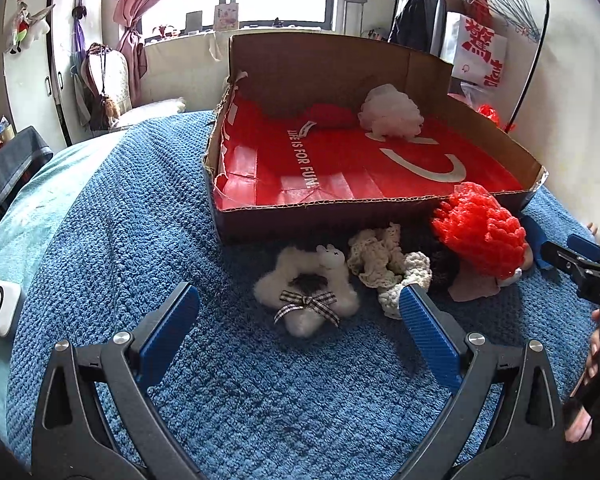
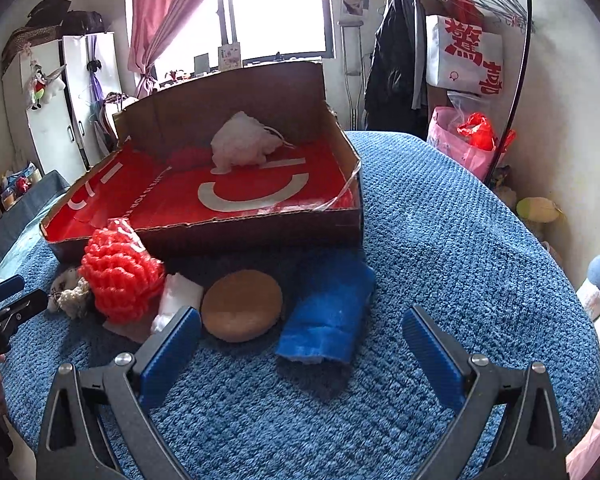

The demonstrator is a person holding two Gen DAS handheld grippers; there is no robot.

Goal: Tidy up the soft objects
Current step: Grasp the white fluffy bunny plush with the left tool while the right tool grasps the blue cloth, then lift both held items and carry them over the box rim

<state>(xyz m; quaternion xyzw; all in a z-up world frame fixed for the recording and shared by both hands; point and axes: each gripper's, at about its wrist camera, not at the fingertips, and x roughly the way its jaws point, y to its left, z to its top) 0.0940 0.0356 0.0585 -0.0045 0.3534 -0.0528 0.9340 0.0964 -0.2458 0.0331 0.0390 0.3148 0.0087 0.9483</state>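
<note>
Blue ribbed pads line both pairs of fingers, and both pairs stand spread wide with nothing between them. The left gripper (image 1: 298, 300) hovers low over the blue knitted blanket (image 1: 120, 240) on the bed, and nearest it, at about 12 o'clock, lies a fluffy white ring toy (image 1: 304, 300) with a checked bow. It looks light and squashy; pinching one plush arm of the ring should hold better than the thin bow. Just beyond, at 1 o'clock, a cream crochet piece (image 1: 380, 260) lies crumpled, limp and easy to snag.

The right gripper (image 2: 302, 328) faces a folded blue cloth (image 2: 326, 316) at 12 o'clock and a round tan sponge (image 2: 242, 306) at 11 o'clock, both soft and probably light; the sponge's edge offers a firm bite. Further left, a red mesh puff (image 2: 120, 284) leans against the cardboard box (image 2: 260, 228). Inside the box, a white puff (image 2: 244, 144) already rests at the far end.
</note>
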